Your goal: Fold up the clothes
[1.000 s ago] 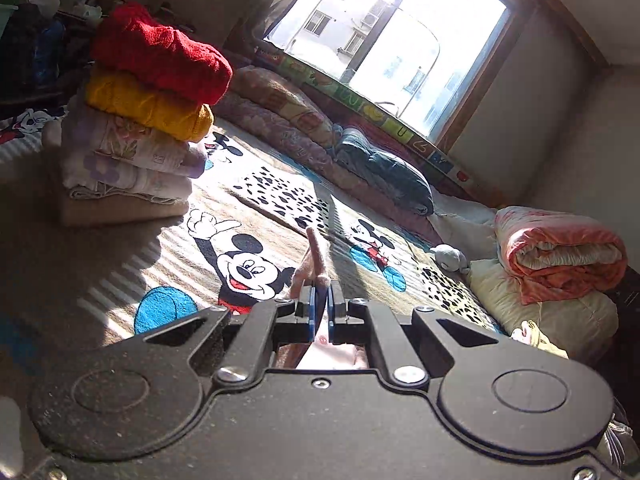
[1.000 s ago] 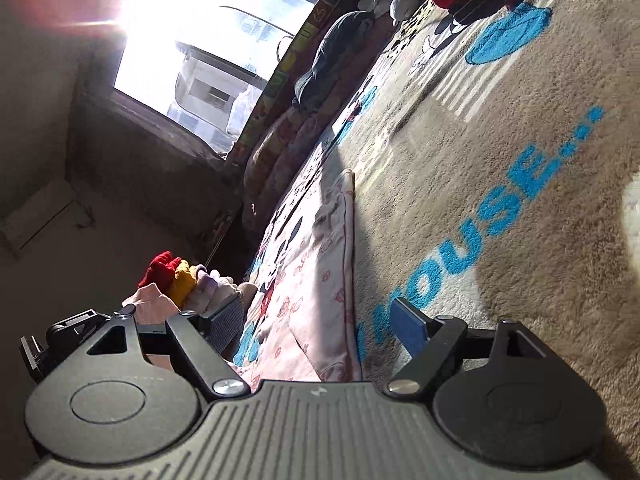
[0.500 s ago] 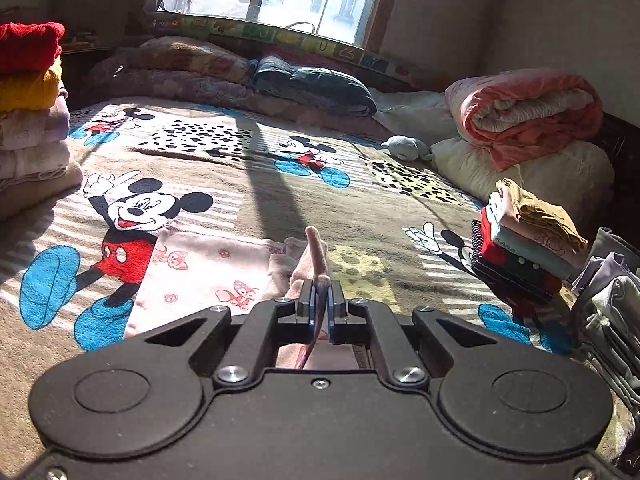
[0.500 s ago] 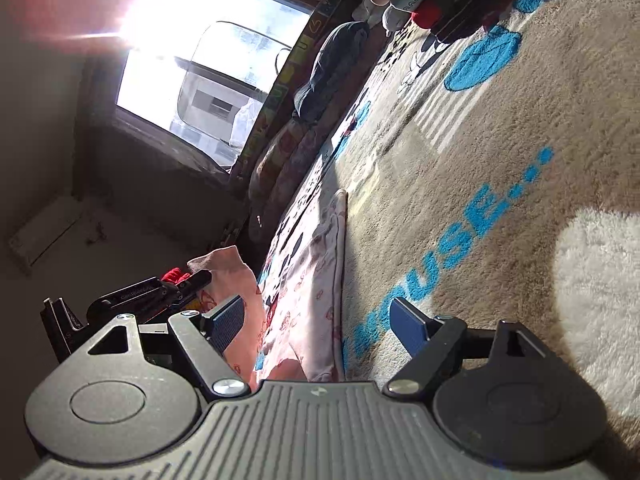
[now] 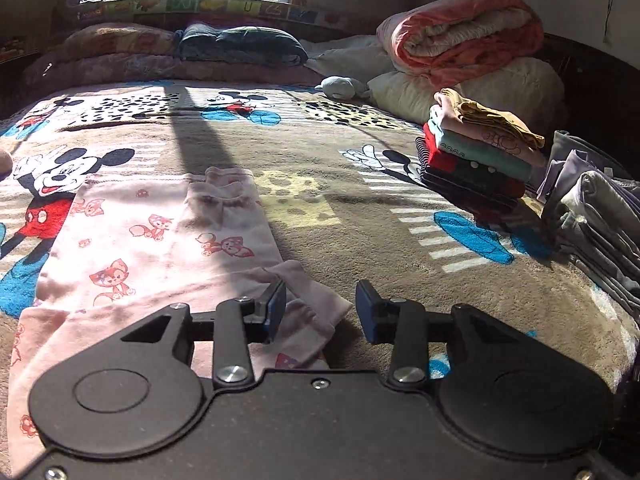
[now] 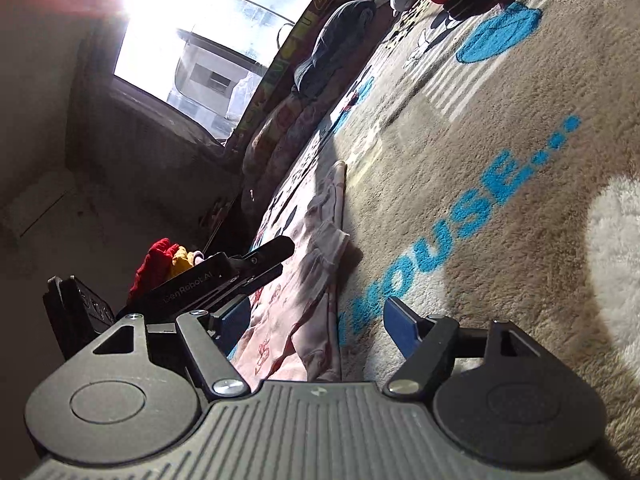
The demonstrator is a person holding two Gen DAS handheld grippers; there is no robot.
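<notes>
A: What has moved since half a second ago?

B: My left gripper [image 5: 320, 310], which was pinching a fold of the pink garment [image 5: 160, 236], has let go. Its jaws now stand spread, and the sleeve it carried lies flat across the body of the shirt. My right gripper [image 6: 316, 322] was spread then and is spread now, holding nothing.

A: Log the scene, left to right.

B: Left wrist view: the cartoon-print blanket [image 5: 320, 208] fills the frame. The garment lies lower left to centre, its cuff just under my left finger. A folded clothes stack [image 5: 476, 156] sits at right, with grey clothes [image 5: 592, 216] at the far right edge. Right wrist view: my other gripper's body crosses the left middle, a red and yellow pile [image 6: 164, 260] shows behind it, and the garment runs up the centre beside the blue lettering [image 6: 452, 236].

A: Handling?

B: My judgement: thin, limp knit, light, no stiffness. It will sag and slide off its own fold if lifted by one point. I would pinch two layers at the hem corners, one gripper each, and keep the cloth low over the blanket.
</notes>
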